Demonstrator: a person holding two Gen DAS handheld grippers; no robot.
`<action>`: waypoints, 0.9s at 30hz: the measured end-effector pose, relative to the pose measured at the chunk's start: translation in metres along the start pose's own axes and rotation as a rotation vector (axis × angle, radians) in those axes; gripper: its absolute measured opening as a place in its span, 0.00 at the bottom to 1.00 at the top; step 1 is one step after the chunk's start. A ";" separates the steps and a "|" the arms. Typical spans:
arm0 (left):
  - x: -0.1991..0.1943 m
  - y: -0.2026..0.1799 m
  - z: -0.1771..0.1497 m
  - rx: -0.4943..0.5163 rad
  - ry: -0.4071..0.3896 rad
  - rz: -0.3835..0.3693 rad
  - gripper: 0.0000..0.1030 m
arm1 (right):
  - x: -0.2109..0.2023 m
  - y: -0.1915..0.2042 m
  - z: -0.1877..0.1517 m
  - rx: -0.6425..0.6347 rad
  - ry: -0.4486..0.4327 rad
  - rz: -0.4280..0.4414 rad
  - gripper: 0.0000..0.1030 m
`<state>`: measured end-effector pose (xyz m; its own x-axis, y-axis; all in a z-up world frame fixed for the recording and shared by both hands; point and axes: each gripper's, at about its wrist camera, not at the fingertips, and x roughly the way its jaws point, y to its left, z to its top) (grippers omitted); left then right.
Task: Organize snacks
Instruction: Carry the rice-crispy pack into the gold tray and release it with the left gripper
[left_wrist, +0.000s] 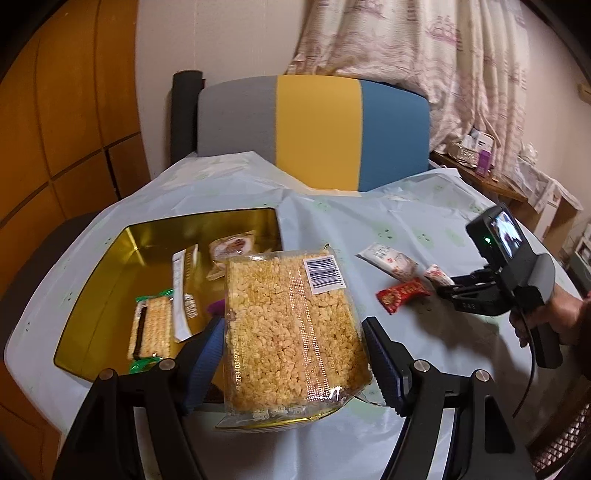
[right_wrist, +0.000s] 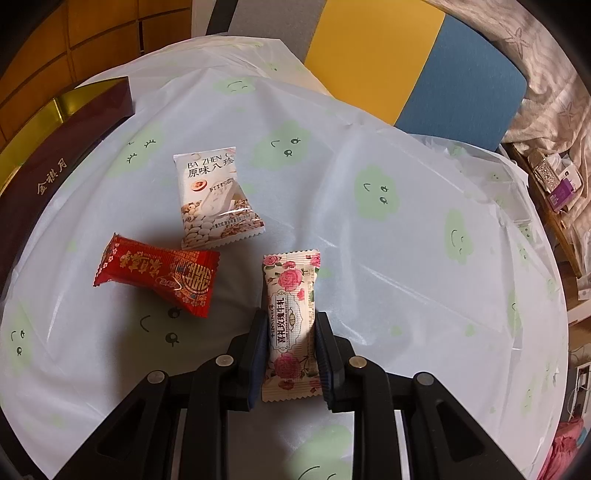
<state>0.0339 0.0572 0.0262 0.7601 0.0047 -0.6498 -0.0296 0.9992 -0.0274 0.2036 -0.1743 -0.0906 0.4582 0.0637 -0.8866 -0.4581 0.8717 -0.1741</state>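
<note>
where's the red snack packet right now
The red snack packet lies loose on the tablecloth, left of the rose-print candy between the right gripper fingers and just below the white snack pouch.

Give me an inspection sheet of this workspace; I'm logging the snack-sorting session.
Surface: table under a pale cloud-print cover.
Job's things: gold tin holds several snacks; rice cracker pack; rose candy; red candy and white snack packet lie loose on the cover.
Clutter: boxes on the side shelf.
Grippers: left gripper flanks the rice cracker pack, grip unclear; right gripper shut on the rose candy.
Cables: black cable below the right gripper.
Surroundings: tricolour chair, curtain.
</note>
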 end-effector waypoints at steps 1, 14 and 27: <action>0.000 0.003 0.000 -0.006 0.001 0.003 0.72 | 0.000 0.000 0.000 -0.001 -0.001 -0.001 0.24; 0.005 0.049 -0.002 -0.126 0.032 0.043 0.72 | -0.002 0.004 -0.002 -0.012 -0.008 -0.016 0.24; -0.008 0.164 -0.012 -0.399 0.054 0.168 0.72 | -0.005 0.009 -0.002 -0.026 -0.008 -0.034 0.24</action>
<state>0.0153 0.2204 0.0175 0.6887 0.1531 -0.7087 -0.4067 0.8908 -0.2028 0.1956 -0.1678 -0.0889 0.4796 0.0387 -0.8766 -0.4624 0.8602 -0.2150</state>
